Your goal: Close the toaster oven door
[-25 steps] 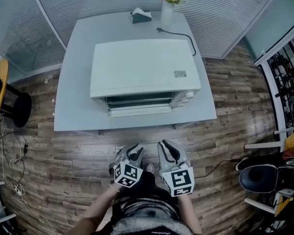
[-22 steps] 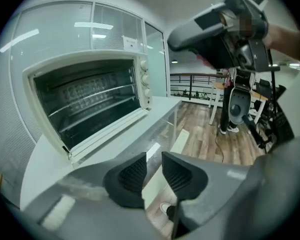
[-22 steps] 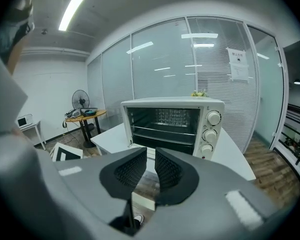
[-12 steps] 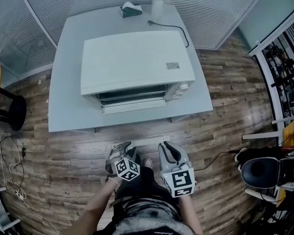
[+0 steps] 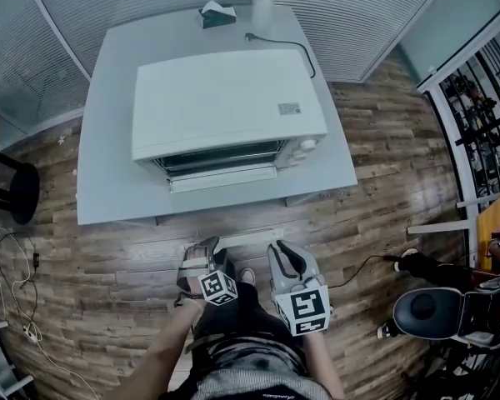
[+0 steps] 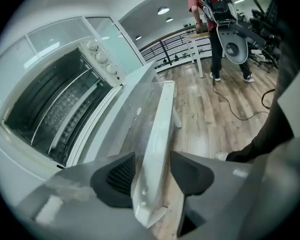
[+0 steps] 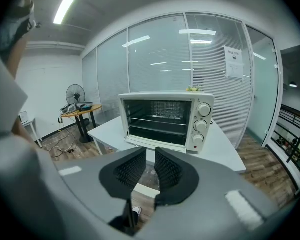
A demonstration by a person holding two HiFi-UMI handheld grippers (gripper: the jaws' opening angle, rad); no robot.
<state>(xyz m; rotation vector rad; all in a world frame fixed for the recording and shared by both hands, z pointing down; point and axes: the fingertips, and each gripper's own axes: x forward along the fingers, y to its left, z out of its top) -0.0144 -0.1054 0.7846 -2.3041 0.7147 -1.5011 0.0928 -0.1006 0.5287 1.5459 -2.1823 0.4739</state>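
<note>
Left jaws loosening round the handle of the open toaster oven door

The toaster oven stands on the desk with its glass door dropped flat towards the person. The door handle runs crosswise along the door's front edge, between the opening jaws of the left gripper, whose pads are no longer clamping it. The right gripper is empty, its jaws narrowly apart, and sits farther back. Closing likely means swinging the handle up and towards the oven.
</note>
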